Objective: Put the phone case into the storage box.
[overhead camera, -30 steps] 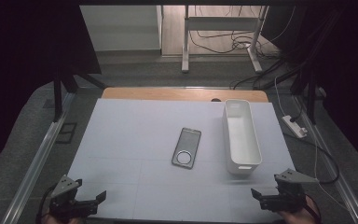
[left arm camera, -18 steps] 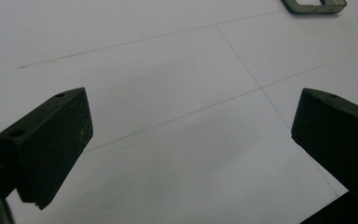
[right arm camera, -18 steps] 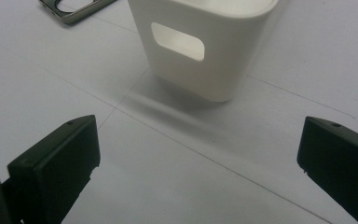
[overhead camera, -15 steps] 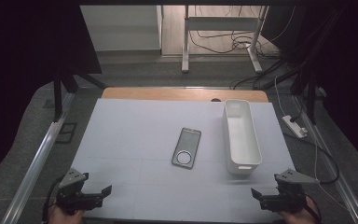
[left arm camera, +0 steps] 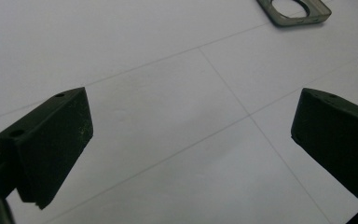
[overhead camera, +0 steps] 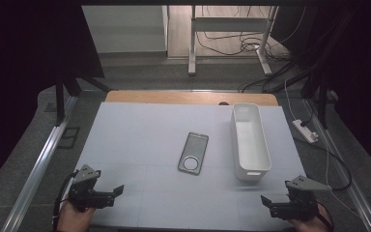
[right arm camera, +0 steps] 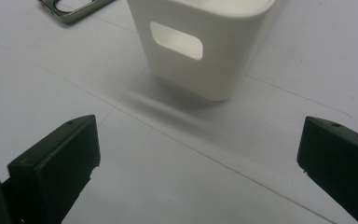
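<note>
Grey, probably metal, phone case (overhead camera: 193, 153) flat ahead and inward of left gripper (overhead camera: 107, 194), long axis running away; nearer it than right gripper (overhead camera: 272, 205). Both spread, empty.

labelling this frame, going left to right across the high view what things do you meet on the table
left tool → phone case → white bin → right tool

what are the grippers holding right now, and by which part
Nothing is held. The left gripper and right gripper are both open over the table, apart from the phone case and white bin.
</note>
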The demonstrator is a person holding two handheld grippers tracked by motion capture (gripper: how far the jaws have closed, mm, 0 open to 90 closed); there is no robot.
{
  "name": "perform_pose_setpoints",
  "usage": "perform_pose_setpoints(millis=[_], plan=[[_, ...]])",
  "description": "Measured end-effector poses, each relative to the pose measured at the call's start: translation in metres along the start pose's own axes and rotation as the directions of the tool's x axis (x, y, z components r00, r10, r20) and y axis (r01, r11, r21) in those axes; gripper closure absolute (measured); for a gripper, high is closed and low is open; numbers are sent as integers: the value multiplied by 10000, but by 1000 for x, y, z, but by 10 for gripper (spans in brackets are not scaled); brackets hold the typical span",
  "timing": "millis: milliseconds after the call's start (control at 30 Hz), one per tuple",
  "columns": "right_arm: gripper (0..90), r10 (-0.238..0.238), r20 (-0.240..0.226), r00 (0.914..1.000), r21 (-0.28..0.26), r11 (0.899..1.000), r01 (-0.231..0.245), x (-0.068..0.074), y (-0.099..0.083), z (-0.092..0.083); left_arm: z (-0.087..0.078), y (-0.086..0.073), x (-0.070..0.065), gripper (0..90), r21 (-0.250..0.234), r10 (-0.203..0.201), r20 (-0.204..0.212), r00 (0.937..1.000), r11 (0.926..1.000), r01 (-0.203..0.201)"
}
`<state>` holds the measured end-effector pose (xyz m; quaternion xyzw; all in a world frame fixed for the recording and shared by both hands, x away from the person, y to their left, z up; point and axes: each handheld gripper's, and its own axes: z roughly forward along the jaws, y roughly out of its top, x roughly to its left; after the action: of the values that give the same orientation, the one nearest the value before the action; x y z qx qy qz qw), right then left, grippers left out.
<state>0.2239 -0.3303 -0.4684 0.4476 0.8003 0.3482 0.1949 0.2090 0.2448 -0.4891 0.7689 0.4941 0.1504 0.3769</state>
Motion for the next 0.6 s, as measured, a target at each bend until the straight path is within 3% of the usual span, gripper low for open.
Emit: perform_pose_setpoints(millis=[267,600], plan=[[0,-113,165,9998,-11,9999,113,0,-1,-1,12,17,-2,1,97,284,177,9994,9995,-286],[0,-88,120,9999,128,9999,87,-1,-1,0,25,38,-5,2,120,338,484,9983,9993,-344]])
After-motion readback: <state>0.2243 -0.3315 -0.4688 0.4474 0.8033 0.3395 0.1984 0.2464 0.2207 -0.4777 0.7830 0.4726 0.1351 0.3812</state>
